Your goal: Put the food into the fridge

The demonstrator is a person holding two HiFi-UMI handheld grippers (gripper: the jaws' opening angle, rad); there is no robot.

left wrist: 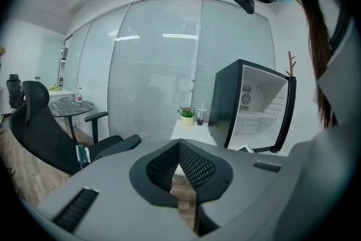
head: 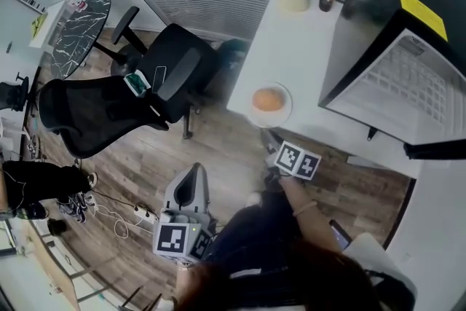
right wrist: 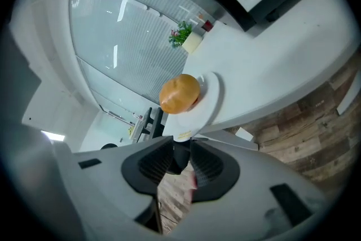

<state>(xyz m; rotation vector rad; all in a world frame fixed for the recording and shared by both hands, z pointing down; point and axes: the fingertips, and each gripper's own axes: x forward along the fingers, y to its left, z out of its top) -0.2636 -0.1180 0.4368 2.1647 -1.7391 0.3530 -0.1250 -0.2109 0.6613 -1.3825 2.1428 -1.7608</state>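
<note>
Bread roll (head: pixel 269 99) on plate (head: pixel 287 110) at table (head: pixel 306 40) edge in head view, not yet inside open fridge (head: pixel 408 76). In left gripper view, left gripper (left wrist: pixel 179 145) closed on nothing, kept low, probably spare for now. In right gripper view, right gripper (right wrist: pixel 181 144) with fingers (right wrist: pixel 155 163) slightly apart just before plate rim, likely placed so to pinch it.

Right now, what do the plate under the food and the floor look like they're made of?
The plate: probably glazed ceramic, possibly plastic; plain white, smooth, faint sheen on its rim. The floor: wood or wood-look laminate; brown planks with grain and visible seams, dull finish.
</note>
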